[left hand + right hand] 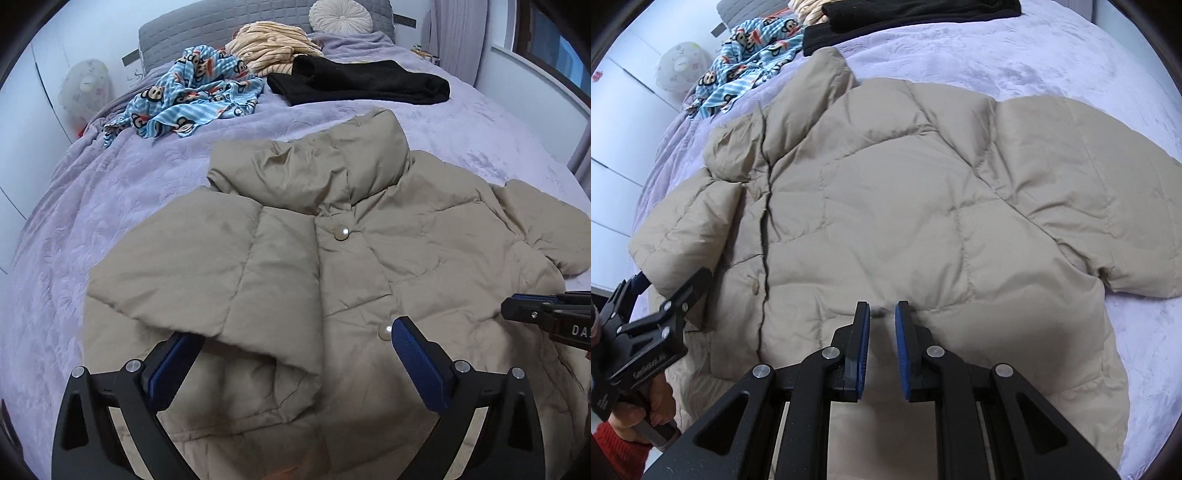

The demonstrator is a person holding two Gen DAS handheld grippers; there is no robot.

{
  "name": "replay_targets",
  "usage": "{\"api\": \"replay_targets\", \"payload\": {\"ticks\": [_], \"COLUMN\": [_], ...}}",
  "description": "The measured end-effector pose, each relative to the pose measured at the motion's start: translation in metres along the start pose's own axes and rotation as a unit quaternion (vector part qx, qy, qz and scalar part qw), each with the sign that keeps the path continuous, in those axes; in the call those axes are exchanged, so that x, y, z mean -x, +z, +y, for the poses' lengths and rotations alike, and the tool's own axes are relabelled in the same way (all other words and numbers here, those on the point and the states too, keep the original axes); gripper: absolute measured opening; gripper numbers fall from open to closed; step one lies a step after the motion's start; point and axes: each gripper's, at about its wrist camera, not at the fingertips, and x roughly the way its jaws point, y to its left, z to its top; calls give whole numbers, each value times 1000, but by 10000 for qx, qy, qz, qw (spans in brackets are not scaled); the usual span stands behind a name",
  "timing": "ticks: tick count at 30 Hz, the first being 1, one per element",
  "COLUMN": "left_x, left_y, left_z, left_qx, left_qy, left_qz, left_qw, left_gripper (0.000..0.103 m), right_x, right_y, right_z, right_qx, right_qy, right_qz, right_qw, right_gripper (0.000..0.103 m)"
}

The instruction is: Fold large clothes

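The puffy beige quilted jacket (886, 206) lies flat on the lavender bed (1052, 62); the left hand-held gripper (295, 354) hangs spread over its folded sleeve, which may spring back; the right hand-held gripper (882, 321), nearly pressed together, may pinch only slippery shell.

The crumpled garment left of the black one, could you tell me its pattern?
Light-blue stripes with cartoon monkey faces, clearest in the left wrist view.

You're in a home bedroom: a bed (110, 206) under a lilac blanket, a grey padded headboard (207, 29), a round cushion (340, 16), and loose clothes (192, 92).
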Motion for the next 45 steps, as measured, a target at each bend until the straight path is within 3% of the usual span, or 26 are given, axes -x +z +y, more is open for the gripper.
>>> {"api": "replay_targets", "payload": {"ticks": [1,3,5,6,9,10,12,15,17,19,20,22,23,24,25,26,27,28,30,32,34,36,38,40,43,45], "left_x": [10,24,34,36,26,20,6,-27,-52,-73,-80,-86,-86,-81,-74,-66,-61,-59,-60,-65,-72,-76,-72,-63,-38,-17], "left_y": [-4,-8,-16,-21,-32,-36,-44,-51,-51,-47,-43,-33,-29,-26,-22,-18,-16,-14,-12,-15,-16,-14,-13,-10,-8,-9], "left_z": [10,36,71,93,155,179,213,254,268,269,268,261,259,257,253,247,243,240,238,237,234,230,228,228,237,246], "left_qx": [107,361,681,916,1645,1961,2506,3364,3688,3814,3837,3744,3773,3800,3669,3457,3267,3103,2874,2747,2617,2572,2507,2374,2274,2274], "left_qy": [-63,-10,19,51,361,304,-130,-1113,-1661,-1935,-1939,-1849,-1956,-1833,-1645,-1431,-1225,-1056,-821,-759,-584,-444,-300,-121,336,417], "left_qz": [-52,-174,-199,-142,61,160,282,464,549,600,599,543,521,446,310,192,136,118,141,194,250,297,308,345,179,6], "left_qw": [9999,9992,9975,9957,9857,9800,9676,9340,9129,9019,9009,9070,9037,9055,9151,9272,9371,9447,9542,9583,9631,9649,9671,9707,9730,9729], "left_gripper": [101,101,101,101,101,101,101,101,101,101,97,49,23,23,23,19,19,19,19,19,19,20,20,25,54,56], "right_x": [1,6,14,18,21,19,11,-7,-16,-26,-32,-44,-48,-51,-50,-47,-42,-38,-31,-37,-55,-74,-76,-71,-62,-47], "right_y": [3,7,8,9,7,5,-3,-15,-15,-7,-4,8,12,19,25,34,45,54,62,59,48,34,28,27,20,16], "right_z": [8,26,50,65,123,140,184,233,250,260,260,260,261,255,247,234,213,193,143,94,47,21,12,16,20,19], "right_qx": [92,333,651,869,1725,1963,2634,3435,3640,3694,3690,3653,3634,3572,3428,3163,2708,2246,1293,326,-698,-1251,-1476,-1295,-1041,-906], "right_qy": [12,42,79,99,145,148,-7,-230,-235,-384,-457,-611,-673,-730,-719,-620,-441,-266,98,384,755,998,1222,1172,1119,1013], "right_qz": [-7,-79,-271,-418,-633,-687,-817,-960,-1032,-1109,-1094,-1050,-1041,-1043,-1101,-1115,-1072,-1083,-1086,-886,-504,-271,-245,-148,202,229], "right_qw": [10000,9994,9975,9953,9829,9780,9612,9340,9254,9218,9218,9229,9233,9253,9302,9400,9556,9680,9856,9948,9934,9867,9812,9845,9880,9905], "right_gripper": [17,32,78,82,82,82,82,82,82,82,82,82,82,82,69,32,14,9,9,9,9,9,8,8,18,22]}}
